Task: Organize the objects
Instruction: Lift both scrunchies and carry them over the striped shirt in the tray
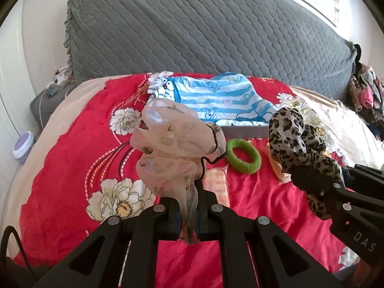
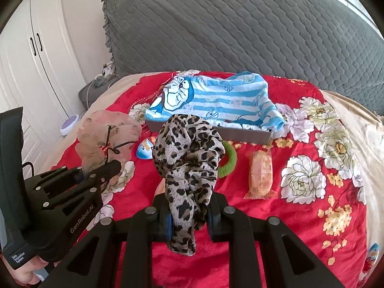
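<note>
My left gripper [image 1: 188, 216] is shut on a sheer pink scrunchie [image 1: 172, 141] and holds it above the red bedspread; it also shows in the right wrist view [image 2: 108, 139]. My right gripper [image 2: 189, 218] is shut on a leopard-print scrunchie [image 2: 189, 148], also held above the bed; it shows in the left wrist view [image 1: 295, 139]. A green hair tie [image 1: 243, 156] lies on the bed between them, partly hidden behind the leopard scrunchie in the right wrist view [image 2: 228, 160]. A grey tray [image 2: 240, 135] behind holds a blue striped cloth [image 2: 216, 98].
A clear orange packet [image 2: 260, 175] lies on the red flowered bedspread [image 2: 288, 216]. A blue egg-shaped thing [image 2: 145, 151] lies by the tray. A grey quilted headboard [image 1: 204, 28] stands behind. Clothes [image 1: 364, 93] pile at the right. A white wardrobe [image 2: 36, 55] is at left.
</note>
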The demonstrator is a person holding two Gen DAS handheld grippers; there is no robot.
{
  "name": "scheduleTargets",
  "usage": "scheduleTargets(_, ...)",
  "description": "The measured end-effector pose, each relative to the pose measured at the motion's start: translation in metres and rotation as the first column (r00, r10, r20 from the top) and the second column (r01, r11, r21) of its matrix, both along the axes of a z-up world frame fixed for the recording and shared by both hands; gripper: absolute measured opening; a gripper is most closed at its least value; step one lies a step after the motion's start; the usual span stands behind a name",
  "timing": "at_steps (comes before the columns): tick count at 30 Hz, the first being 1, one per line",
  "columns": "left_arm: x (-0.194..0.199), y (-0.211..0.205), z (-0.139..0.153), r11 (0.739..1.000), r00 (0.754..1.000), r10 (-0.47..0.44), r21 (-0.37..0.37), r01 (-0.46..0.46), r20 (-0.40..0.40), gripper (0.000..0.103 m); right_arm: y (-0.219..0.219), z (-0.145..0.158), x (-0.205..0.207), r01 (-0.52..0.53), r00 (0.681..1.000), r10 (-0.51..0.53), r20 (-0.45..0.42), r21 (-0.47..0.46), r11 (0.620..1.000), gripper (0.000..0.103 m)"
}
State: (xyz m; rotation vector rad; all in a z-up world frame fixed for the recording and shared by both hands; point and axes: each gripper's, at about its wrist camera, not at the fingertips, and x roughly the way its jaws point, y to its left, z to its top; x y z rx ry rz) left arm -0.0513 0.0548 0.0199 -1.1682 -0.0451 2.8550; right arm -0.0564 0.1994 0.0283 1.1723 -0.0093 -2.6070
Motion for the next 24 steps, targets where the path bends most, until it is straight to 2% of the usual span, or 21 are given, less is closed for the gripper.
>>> scheduleTargets(24, -0.032, 0.008, 0.021, 0.999, 0.999, 0.021, 0.039, -0.019, -0.042, 0.008, 0.013, 0.038, -0.025, 0.032, 0.994, -0.035, -0.105, -0.029, 0.999, 0.021)
